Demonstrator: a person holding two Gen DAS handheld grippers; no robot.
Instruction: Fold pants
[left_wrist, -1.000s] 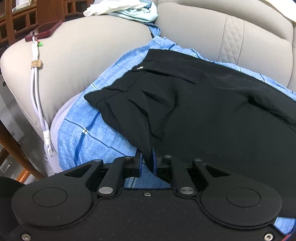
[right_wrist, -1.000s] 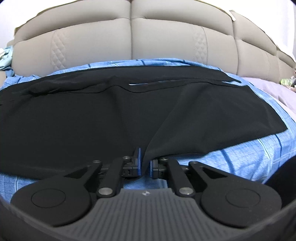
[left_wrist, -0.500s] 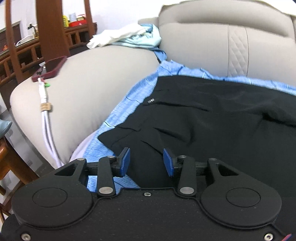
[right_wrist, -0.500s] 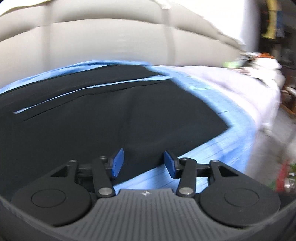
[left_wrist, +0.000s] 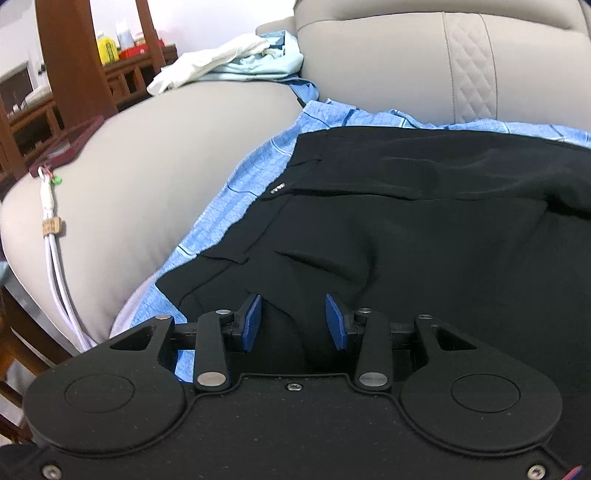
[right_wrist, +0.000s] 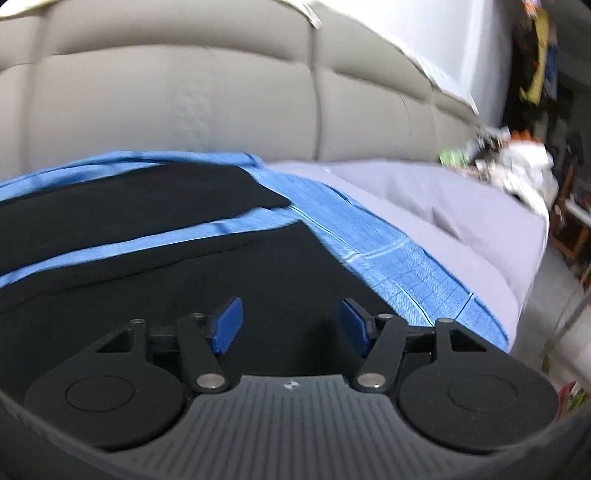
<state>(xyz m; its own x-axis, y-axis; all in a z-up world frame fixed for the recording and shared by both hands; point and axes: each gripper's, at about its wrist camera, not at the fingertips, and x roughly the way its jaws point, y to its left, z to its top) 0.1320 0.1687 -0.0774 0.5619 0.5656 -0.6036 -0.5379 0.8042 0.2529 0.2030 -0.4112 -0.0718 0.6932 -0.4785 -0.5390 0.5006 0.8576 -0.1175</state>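
Black pants (left_wrist: 424, 229) lie spread on a blue checked cloth (left_wrist: 240, 199) over the sofa seat. The waistband end is in the left wrist view, with a small white label near the cloth. My left gripper (left_wrist: 293, 321) is open, its blue pads either side of the near pants edge. In the right wrist view the two pant legs (right_wrist: 147, 236) lie side by side with a strip of blue cloth (right_wrist: 388, 254) between them. My right gripper (right_wrist: 291, 325) is open and empty over the near leg's end.
A beige sofa armrest (left_wrist: 147, 177) stands left, with a dark red phone (left_wrist: 70, 144) and white cable (left_wrist: 55, 258) on it. Pale clothes (left_wrist: 229, 62) lie on the armrest's far end. The sofa back (right_wrist: 221, 92) is behind. A grey sheet (right_wrist: 461, 218) extends right.
Both grippers were shut on the near pants edge one second ago and have opened, letting it go. The right gripper has swung right toward the leg ends.
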